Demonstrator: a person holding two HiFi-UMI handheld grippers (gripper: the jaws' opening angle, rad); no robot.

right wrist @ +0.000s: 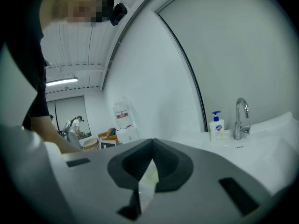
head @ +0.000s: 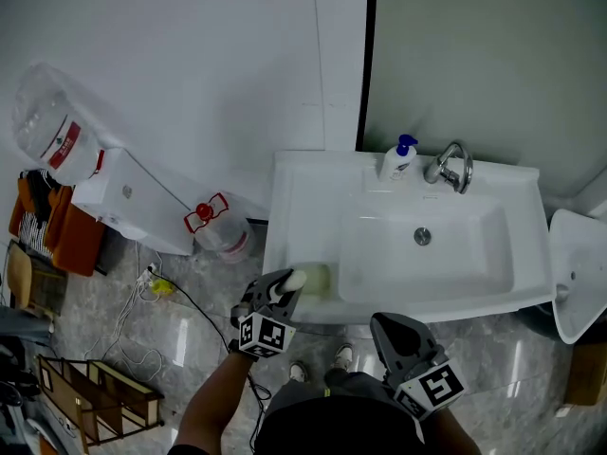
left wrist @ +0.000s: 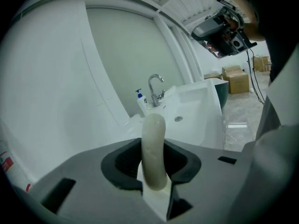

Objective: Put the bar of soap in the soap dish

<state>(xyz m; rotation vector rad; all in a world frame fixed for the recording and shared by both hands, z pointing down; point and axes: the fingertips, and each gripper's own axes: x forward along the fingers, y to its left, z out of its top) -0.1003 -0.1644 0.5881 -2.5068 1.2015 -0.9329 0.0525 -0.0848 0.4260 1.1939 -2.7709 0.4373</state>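
Note:
The cream bar of soap (head: 293,280) stands on edge between the jaws of my left gripper (head: 284,285), which is shut on it. In the left gripper view the soap (left wrist: 153,143) rises as a narrow upright slab out of the dark pads (left wrist: 124,164). It hovers at the left edge of a pale green soap dish (head: 318,279) on the front left corner of the white sink (head: 303,188). My right gripper (head: 391,325) hangs in front of the sink's front edge, shut and empty; its jaws (right wrist: 150,164) meet in the right gripper view.
A chrome faucet (head: 453,167) and a blue-capped pump bottle (head: 398,157) stand at the sink's back rim; the drain (head: 422,236) is mid-basin. Left of the sink are a water dispenser (head: 133,197), a jug (head: 223,233) and cables (head: 156,287) on the floor.

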